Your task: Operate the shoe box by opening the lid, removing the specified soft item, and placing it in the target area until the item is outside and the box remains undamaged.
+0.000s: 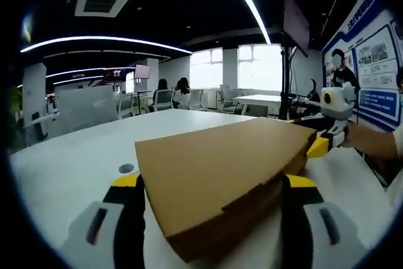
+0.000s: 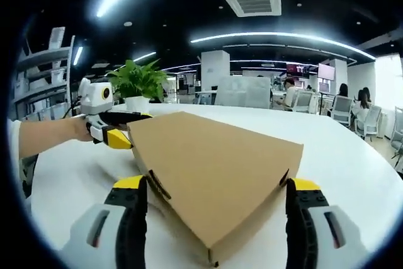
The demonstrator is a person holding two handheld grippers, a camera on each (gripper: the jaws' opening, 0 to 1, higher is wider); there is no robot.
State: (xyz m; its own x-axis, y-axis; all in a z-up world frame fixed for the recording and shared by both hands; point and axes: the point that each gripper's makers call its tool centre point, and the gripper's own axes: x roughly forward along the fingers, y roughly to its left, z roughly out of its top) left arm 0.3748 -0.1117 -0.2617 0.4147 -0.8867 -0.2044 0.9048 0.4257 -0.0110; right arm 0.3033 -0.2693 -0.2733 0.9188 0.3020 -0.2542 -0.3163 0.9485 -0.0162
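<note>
A brown cardboard shoe box (image 1: 214, 162) lies on a white table (image 1: 69, 155) with its lid down. One corner of it points at me in the left gripper view, between the jaws of my left gripper (image 1: 214, 184), which stand wide apart and open on either side. The right gripper (image 1: 321, 146) is at the box's far corner, a yellow tip against the cardboard. In the right gripper view the box (image 2: 214, 168) again fills the gap between the spread, open jaws of my right gripper (image 2: 217, 187), and the left gripper (image 2: 119, 129) sits at the far corner.
A potted plant (image 2: 138, 80) stands at the table's far side. A person's forearm (image 2: 44, 137) holds the left gripper. Office chairs (image 2: 343, 108) and seated people lie beyond the table. A poster wall (image 1: 371, 61) is to the right. A small dark spot (image 1: 126, 168) marks the table.
</note>
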